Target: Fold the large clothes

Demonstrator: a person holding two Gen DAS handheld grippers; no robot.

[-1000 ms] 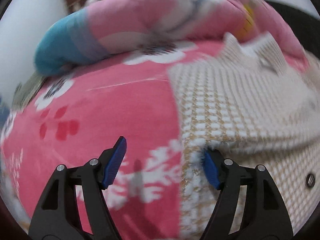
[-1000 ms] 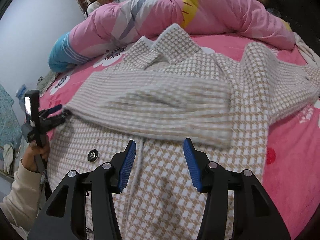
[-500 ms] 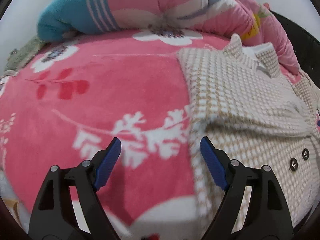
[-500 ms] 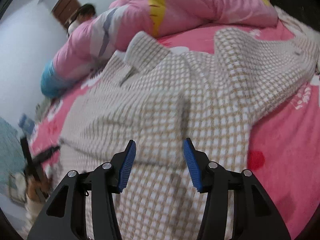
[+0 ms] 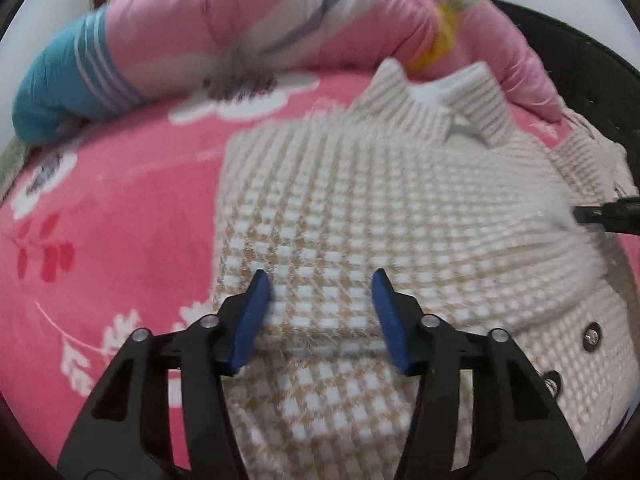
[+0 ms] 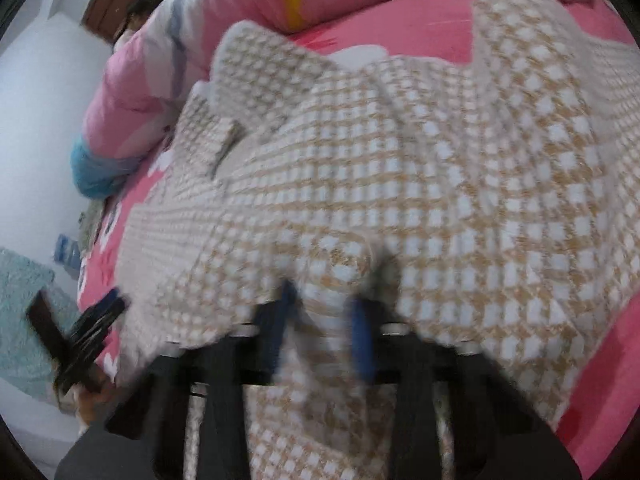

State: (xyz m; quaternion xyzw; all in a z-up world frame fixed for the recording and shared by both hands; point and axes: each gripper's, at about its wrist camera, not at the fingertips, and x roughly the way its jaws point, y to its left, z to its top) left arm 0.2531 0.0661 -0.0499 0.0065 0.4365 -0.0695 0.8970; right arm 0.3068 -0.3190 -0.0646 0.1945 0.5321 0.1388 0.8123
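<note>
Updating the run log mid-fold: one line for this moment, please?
stage: gathering beige-and-white checked knit coat on pink floral bedspread | left gripper: closing, straddles folded edge | right gripper: closing on coat, blurred

pink floral bed (image 5: 132, 208): checked coat (image 5: 360, 216), rolled quilt (image 5: 224, 36) on it.

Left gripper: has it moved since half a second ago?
Yes. The left gripper has gone right, off the pink bedsheet and onto the checked coat. Its fingers have just been closing and now straddle a folded edge.
</note>
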